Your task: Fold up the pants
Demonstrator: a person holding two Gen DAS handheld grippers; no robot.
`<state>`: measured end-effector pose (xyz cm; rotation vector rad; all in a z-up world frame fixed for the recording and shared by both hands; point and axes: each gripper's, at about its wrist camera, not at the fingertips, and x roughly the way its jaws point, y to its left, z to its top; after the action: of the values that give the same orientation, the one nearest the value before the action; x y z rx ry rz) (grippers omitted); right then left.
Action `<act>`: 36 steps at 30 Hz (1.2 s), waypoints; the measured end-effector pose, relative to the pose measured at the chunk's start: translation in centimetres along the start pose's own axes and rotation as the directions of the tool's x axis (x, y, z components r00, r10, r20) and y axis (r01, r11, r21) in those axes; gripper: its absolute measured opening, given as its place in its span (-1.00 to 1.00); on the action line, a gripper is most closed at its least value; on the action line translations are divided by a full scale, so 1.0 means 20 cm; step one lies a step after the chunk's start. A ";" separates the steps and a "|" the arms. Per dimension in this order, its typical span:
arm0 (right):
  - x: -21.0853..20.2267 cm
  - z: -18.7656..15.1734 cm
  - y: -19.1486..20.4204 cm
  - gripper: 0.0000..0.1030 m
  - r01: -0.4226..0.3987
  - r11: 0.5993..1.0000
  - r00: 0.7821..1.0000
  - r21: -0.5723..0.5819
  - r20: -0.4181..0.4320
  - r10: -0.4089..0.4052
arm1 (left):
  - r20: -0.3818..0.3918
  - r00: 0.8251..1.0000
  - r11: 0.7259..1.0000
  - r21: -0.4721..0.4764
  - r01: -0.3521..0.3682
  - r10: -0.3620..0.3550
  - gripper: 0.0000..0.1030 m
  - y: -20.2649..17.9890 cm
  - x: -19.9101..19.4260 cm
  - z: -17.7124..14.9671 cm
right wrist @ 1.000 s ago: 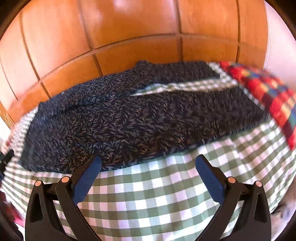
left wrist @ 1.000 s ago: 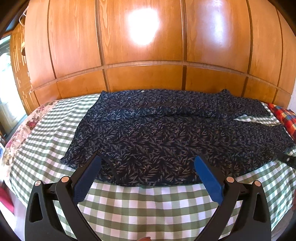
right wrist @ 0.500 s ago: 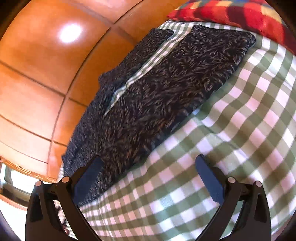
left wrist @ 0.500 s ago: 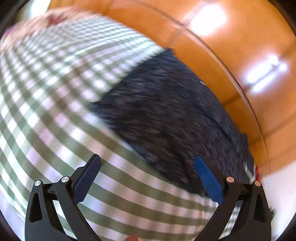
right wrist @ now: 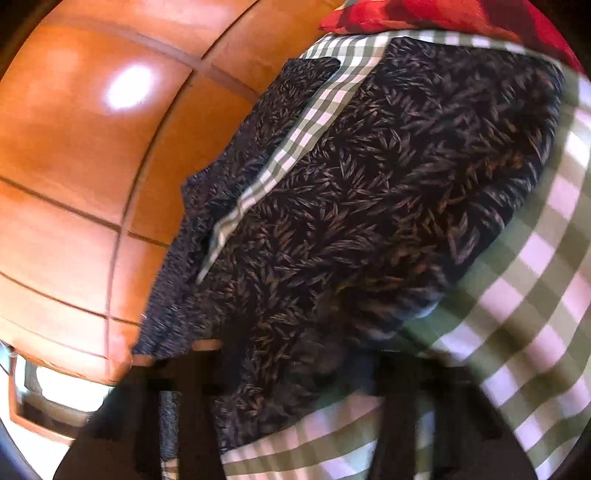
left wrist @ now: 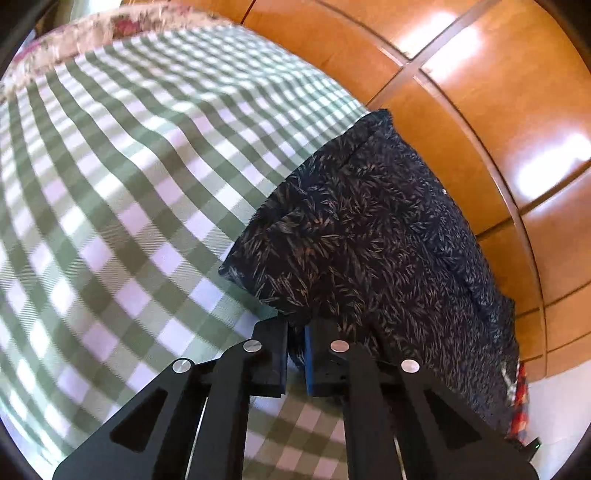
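Observation:
Dark navy pants with a leaf print (left wrist: 369,240) lie spread on a green-and-white checked bedcover (left wrist: 129,184). My left gripper (left wrist: 293,328) is shut on the near corner of the pants at their left end, with a fold of cloth pinched between the blue pads. In the right wrist view the pants (right wrist: 369,184) fill the middle, and both legs show with a strip of bedcover between them. My right gripper (right wrist: 295,373) is blurred. Its jaws are closing on the near edge of a leg, where bunched cloth fills the gap and hides the pads.
Glossy wooden panelling (left wrist: 480,92) runs along the far side of the bed, right behind the pants. A red plaid cloth (right wrist: 443,14) lies past the leg ends. A floral edge (left wrist: 110,26) borders the bedcover (right wrist: 535,277), which spreads to the left of the waist.
Both grippers were wide open above the bedcover. They have rolled, dropped to the near edge of the pants and closed on the cloth, left at one end, right at the other.

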<state>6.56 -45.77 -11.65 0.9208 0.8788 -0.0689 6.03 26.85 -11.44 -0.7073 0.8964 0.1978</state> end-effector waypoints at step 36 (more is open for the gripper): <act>-0.58 0.09 -0.31 -0.87 0.295 0.954 0.939 -0.044 0.198 -0.281 | 0.284 0.912 0.860 0.338 -0.383 0.294 -0.35 -0.13 -0.60 -0.36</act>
<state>-2.49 -54.36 -7.28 0.6982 0.8273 -0.3703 -4.94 21.73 -3.98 -0.1447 0.8064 0.3963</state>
